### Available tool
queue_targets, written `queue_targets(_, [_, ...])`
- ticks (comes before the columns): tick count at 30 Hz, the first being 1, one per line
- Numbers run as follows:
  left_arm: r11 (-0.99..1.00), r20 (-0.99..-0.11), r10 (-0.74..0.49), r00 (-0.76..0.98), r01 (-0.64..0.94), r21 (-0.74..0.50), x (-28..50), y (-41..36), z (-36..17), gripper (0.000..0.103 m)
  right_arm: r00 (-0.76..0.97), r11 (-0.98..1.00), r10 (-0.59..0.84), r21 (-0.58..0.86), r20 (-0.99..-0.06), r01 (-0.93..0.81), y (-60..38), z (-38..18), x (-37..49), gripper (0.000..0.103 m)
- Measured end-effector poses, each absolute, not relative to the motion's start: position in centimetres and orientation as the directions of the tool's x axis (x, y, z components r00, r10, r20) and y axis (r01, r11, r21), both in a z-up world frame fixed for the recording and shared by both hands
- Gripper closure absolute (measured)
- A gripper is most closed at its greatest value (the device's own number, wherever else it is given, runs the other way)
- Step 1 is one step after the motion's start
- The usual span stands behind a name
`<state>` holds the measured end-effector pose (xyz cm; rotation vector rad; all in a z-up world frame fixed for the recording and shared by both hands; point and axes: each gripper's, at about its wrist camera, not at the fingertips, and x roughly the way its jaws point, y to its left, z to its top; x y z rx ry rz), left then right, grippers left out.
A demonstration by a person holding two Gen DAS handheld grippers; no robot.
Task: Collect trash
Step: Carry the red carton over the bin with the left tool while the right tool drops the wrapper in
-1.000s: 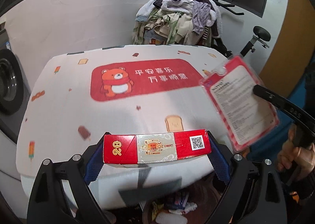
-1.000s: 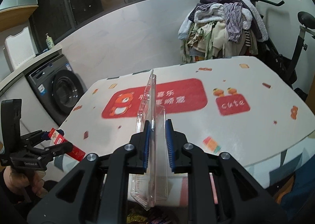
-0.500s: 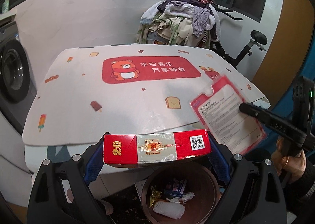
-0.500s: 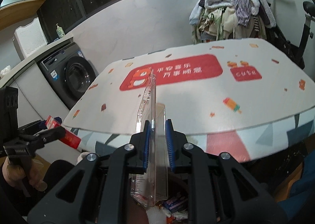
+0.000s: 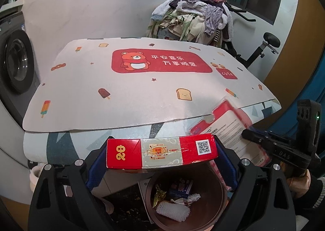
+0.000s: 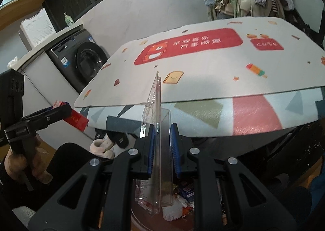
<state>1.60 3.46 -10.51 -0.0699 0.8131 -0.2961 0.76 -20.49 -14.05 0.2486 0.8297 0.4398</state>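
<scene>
We have two pieces of trash in hand. The flat red cardboard box with a gold emblem and a QR code (image 5: 162, 153) sits crosswise between the blue pads of our left gripper (image 5: 161, 154), clamped at both short ends. The clear plastic blister pack with a red-edged printed card (image 6: 157, 141) stands on edge in our right gripper (image 6: 161, 145), whose jaws are closed tight on it.

Both items hang over the round brown waste bin (image 5: 220, 206) on the floor just in front of the table; the bin already holds a white foam net, crumpled wrappers and a small blue carton. The red box is directly above the bin's mouth, while the blister pack (image 5: 229, 129) hovers above its right rim.

We judge the step in hand to be the drop. To do it well, we should bring the blister pack further inward so its long lower edge clears the rim, lower both items close to the opening, then let go one at a time. The stiff, light pack could catch the rim and tip out.

Behind lies the table's white printed mat with a red bear banner (image 5: 142, 88).
</scene>
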Motion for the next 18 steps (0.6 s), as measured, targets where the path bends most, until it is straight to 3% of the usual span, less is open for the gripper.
queue_targets(3, [0.955, -0.706, -0.290, 0.646, 0.245, -0.167, 1.5, 3.2, -10.7, 0.013, 0.565, 0.876, 0.481, 0.389, -0.670, -0.285, -20.0, -14.8, 0.9, 0.081])
queue_targets(5, [0.953, -0.707, -0.294, 0.643, 0.254, -0.165, 1.5, 3.0, -10.9, 0.013, 0.547, 0.878, 0.479, 0.393, -0.687, -0.274, -19.9, -15.6, 1.2, 0.071])
queue_targets(7, [0.950, -0.707, -0.302, 0.640, 0.263, -0.168, 1.4, 2.8, -11.0, 0.013, 0.548, 0.879, 0.476, 0.394, -0.688, -0.269, -19.9, -15.7, 1.1, 0.046])
queue_targets(11, [0.943, -0.710, -0.318, 0.628, 0.289, -0.167, 1.4, 2.5, -11.5, 0.013, 0.573, 0.895, 0.447, 0.358, -0.688, -0.268, -20.1, -15.4, 1.1, 0.036])
queue_targets(13, [0.937, -0.713, -0.328, 0.620, 0.307, -0.164, 1.2, 2.1, -11.8, 0.013, 0.599, 0.910, 0.414, 0.312, -0.685, -0.273, -20.4, -14.9, 1.2, 0.020])
queue_targets(16, [0.927, -0.716, -0.344, 0.607, 0.341, -0.156, 0.9, 1.4, -12.6, 0.013, 0.642, 0.931, 0.360, 0.223, -0.677, -0.288, -20.7, -14.1, 1.1, 0.007])
queue_targets(18, [0.917, -0.718, -0.357, 0.598, 0.369, -0.149, 0.7, 0.8, -13.3, 0.013, 0.675, 0.946, 0.307, 0.134, -0.671, -0.296, -20.8, -13.7, 1.0, 0.006])
